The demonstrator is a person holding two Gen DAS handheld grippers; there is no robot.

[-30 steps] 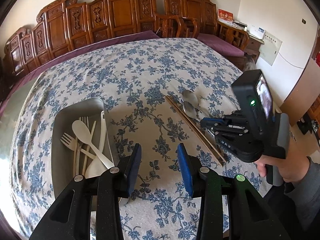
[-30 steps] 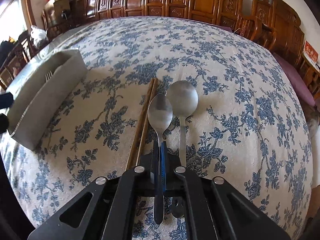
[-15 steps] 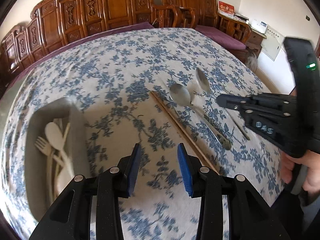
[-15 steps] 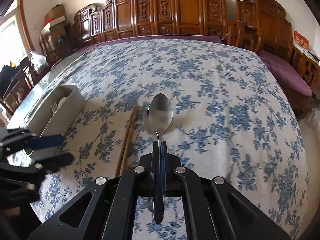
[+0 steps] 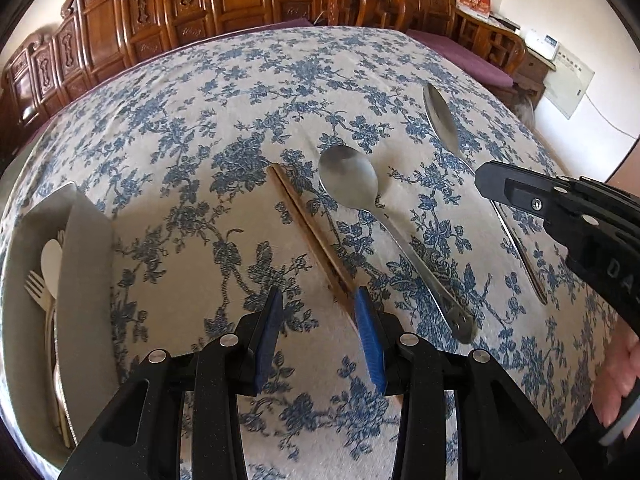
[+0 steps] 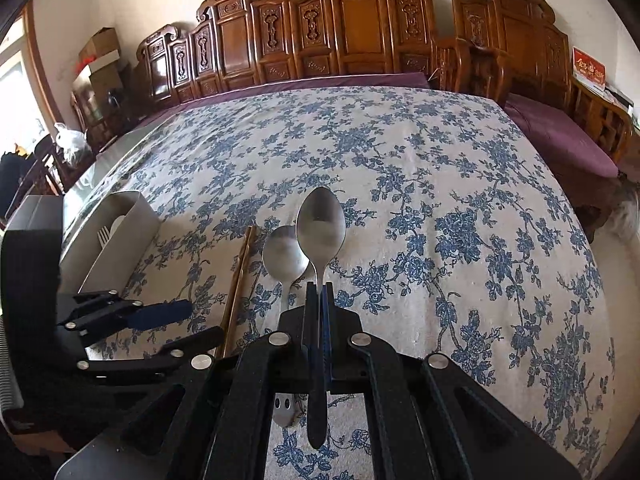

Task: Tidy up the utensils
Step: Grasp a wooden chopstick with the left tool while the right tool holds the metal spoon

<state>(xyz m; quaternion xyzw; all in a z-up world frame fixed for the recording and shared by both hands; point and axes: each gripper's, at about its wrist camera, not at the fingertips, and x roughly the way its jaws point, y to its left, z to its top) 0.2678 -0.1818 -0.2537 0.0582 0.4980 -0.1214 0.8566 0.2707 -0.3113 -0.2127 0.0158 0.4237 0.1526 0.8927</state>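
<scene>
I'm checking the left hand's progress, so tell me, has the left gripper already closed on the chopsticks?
No, the left gripper is open, and the chopsticks lie on the tablecloth by its right finger.

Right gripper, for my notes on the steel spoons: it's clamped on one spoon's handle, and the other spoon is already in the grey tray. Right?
Not quite. The right gripper does clamp one steel spoon, but the other steel spoon lies on the floral tablecloth beside the wooden chopsticks, not in the grey tray; left wrist view shows it.

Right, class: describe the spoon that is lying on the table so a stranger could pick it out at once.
Start from the floral tablecloth and find the brown chopsticks lying near its middle. The spoon on the cloth lies just beside them. Unlike the other spoon, which the right gripper holds lifted, this one rests flat and untouched.
</scene>
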